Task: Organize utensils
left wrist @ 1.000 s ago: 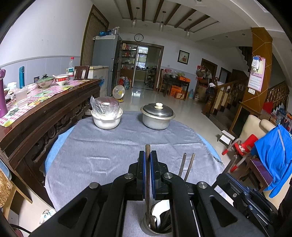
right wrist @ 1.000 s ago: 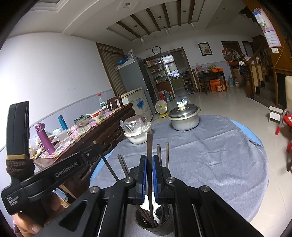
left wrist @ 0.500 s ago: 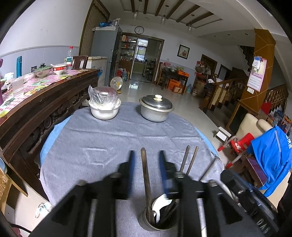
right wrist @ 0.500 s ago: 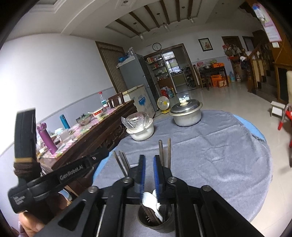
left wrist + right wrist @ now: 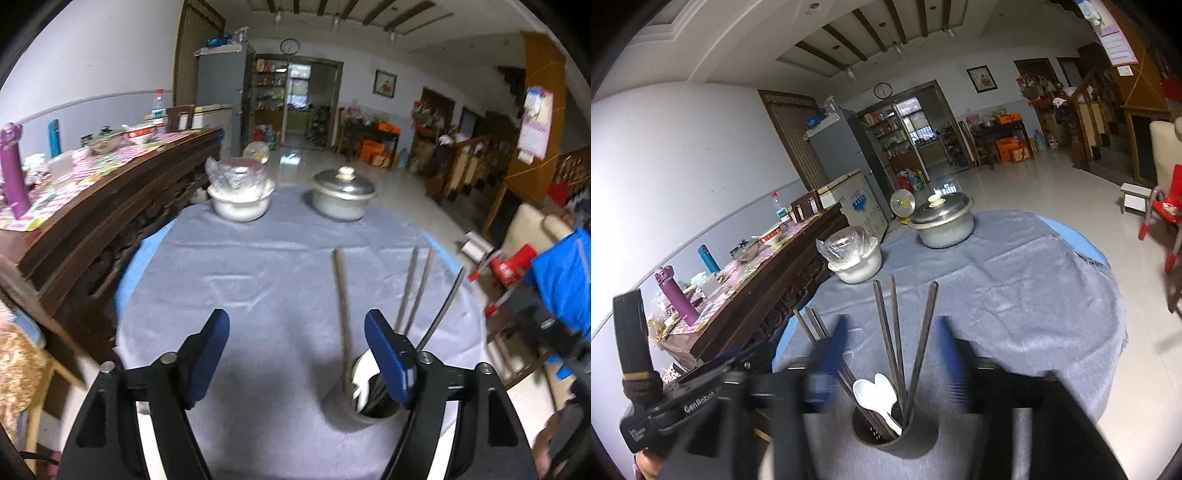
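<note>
Left gripper (image 5: pixel 297 343) jaws opening, blue pads spread wide, nothing pinched; a chopstick (image 5: pixel 341 314) stands between them, touching neither pad. Right gripper (image 5: pixel 890 354) jaws also opening, motion-blurred, pads apart, and the chopsticks (image 5: pixel 892 332) rise in the gap ungripped. Utensil holder (image 5: pixel 895 435), a dark cup, sits on the grey tablecloth (image 5: pixel 1015 295) at the near edge of the round table, just under both grippers, holding chopsticks and white spoons (image 5: pixel 875 397). Lidded metal pot (image 5: pixel 341 197) and a plastic-covered white bowl (image 5: pixel 240 199) sit at the far edge, well apart from the holder.
</note>
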A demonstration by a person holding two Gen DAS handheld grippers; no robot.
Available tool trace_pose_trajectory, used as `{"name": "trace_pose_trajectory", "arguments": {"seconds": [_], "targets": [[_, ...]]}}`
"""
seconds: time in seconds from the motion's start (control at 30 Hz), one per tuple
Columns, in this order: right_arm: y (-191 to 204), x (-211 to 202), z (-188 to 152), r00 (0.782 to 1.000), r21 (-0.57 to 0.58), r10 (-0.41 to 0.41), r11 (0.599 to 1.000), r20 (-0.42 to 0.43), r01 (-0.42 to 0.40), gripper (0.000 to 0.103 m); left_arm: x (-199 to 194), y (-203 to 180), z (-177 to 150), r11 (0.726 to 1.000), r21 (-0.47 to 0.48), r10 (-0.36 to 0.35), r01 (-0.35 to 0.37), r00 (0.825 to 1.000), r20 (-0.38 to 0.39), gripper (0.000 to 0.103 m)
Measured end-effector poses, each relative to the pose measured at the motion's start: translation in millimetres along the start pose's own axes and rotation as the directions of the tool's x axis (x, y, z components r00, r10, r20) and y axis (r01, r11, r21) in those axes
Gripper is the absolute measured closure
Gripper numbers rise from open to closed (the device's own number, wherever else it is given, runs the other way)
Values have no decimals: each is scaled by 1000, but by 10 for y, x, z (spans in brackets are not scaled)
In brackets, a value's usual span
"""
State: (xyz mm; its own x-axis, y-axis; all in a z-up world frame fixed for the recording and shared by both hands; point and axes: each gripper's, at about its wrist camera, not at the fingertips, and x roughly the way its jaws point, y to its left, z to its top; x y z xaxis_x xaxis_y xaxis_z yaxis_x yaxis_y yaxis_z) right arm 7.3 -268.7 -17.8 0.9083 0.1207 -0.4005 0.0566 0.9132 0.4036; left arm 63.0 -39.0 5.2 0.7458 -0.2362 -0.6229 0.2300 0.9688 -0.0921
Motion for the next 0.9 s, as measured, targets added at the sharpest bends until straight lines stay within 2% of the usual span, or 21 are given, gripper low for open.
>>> {"name": "trace_pose_trajectory", "arguments": {"seconds": [0.17, 0.43, 0.63, 0.9], "targets": [[86, -201, -51, 1000, -60, -25, 998, 4, 25, 38, -127, 5, -117, 996, 46, 81, -80, 997, -19, 23], [220, -535, -228, 998, -136, -60, 989, 6, 60, 32, -495, 1, -230, 987, 66, 142, -146, 988, 57, 16], [275, -760, -383, 996, -158, -85, 984, -10, 82, 30, -702, -3, -351, 980, 82, 175, -181, 982, 76, 14], [221, -913, -533, 993, -114, -95, 990, -67, 87, 28, -878, -34, -474, 963, 114, 237, -246, 968, 84, 13]]}}
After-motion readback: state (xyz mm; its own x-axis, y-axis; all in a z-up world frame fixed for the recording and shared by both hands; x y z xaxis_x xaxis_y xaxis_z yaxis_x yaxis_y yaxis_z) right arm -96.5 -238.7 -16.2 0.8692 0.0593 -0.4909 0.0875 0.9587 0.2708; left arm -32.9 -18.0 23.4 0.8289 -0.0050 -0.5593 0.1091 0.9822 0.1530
